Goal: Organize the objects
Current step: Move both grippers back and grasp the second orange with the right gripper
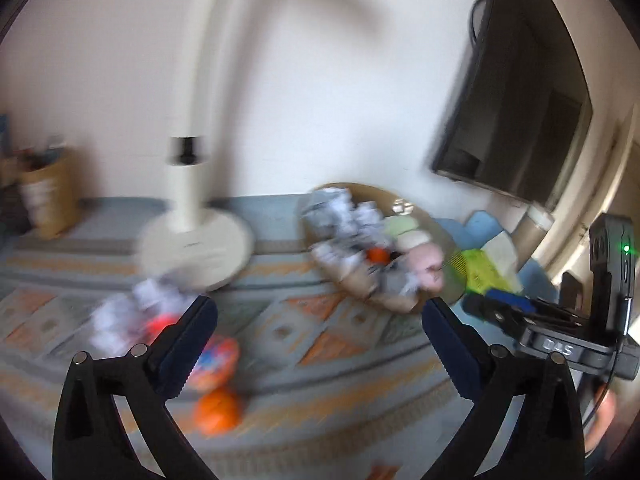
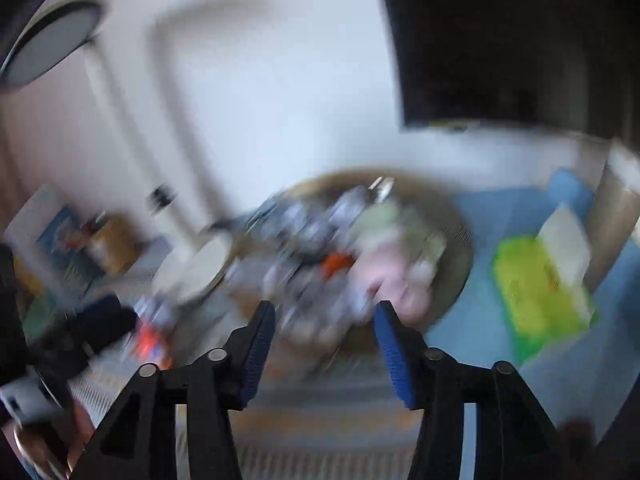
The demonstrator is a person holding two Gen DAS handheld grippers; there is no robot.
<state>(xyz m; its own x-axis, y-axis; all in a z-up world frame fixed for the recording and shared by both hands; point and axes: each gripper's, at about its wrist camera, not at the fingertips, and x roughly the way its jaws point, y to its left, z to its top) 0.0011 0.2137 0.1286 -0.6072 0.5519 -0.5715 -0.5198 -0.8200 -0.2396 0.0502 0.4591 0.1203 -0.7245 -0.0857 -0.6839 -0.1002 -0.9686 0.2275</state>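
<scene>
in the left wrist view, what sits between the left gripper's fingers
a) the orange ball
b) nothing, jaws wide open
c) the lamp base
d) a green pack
b: the left gripper stands wide open with only the patterned cloth showing between its fingers; the orange ball lies on the cloth by the left finger, unheld.

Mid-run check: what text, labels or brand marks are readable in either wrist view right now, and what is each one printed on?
"DAS": raised letters on the black body of the right gripper, seen at the right edge of the left wrist view.
Brown container at far left: pale label, too blurred to read.
Lamp base: faint dark marks, unreadable.
Green packet: small red mark, too blurred to read.
</scene>
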